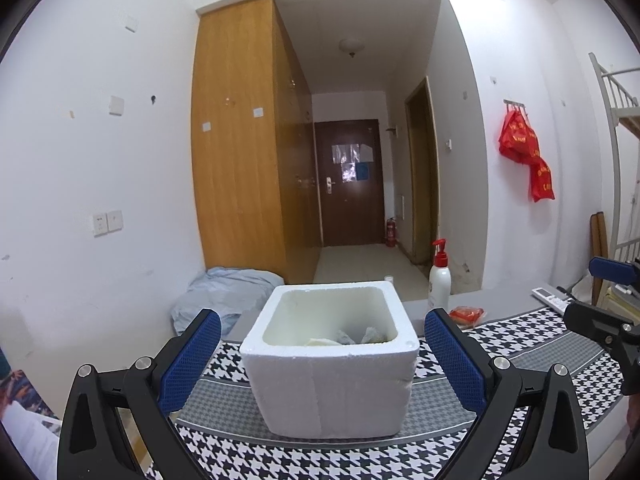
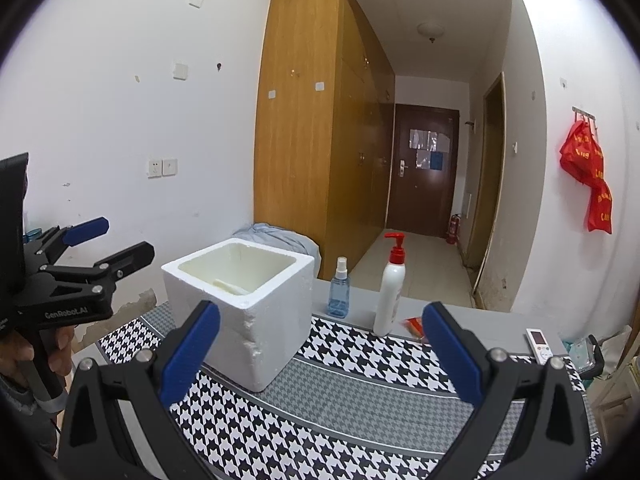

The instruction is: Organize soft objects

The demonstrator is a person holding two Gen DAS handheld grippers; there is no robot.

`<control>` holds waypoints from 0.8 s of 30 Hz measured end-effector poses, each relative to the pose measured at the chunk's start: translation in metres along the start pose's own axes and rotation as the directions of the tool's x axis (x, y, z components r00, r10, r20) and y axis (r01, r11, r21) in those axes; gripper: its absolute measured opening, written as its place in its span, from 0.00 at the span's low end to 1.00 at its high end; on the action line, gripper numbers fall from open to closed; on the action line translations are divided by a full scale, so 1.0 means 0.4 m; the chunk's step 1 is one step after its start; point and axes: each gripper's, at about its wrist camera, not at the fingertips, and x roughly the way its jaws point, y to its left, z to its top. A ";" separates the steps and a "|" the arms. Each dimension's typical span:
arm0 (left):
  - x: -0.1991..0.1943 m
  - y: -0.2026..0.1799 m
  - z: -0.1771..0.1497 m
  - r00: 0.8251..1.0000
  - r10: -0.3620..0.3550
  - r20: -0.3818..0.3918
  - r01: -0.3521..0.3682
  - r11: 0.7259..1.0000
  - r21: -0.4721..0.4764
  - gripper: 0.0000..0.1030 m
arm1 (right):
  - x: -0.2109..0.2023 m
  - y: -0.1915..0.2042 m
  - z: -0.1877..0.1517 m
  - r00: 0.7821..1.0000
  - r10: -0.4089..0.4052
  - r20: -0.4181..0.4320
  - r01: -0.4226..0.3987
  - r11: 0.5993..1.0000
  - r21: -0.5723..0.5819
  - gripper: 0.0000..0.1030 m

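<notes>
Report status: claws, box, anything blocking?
Left claw open, empty. Right claw open, empty. Foam box upright on table, soft pieces inside. Nothing blocking.

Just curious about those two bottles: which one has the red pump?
The taller white lotion bottle. The smaller blue spray bottle to its left has a clear nozzle.

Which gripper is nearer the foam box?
Left. The left gripper faces the foam box head on, its open jaws flanking the box. The right gripper is also open but sits off to the box's right, aimed past it.
</notes>
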 end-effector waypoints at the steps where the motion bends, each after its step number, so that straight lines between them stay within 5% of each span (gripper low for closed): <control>1: -0.004 0.000 -0.005 1.000 0.002 0.005 -0.002 1.000 -0.002 0.99 | 0.001 0.001 -0.005 1.000 0.001 -0.002 -0.001 1.000 0.003 0.99; 24: -0.038 -0.008 -0.145 0.999 0.053 0.000 -0.053 0.999 0.005 0.99 | 0.021 0.013 -0.132 1.000 0.019 -0.017 -0.018 0.998 0.052 0.99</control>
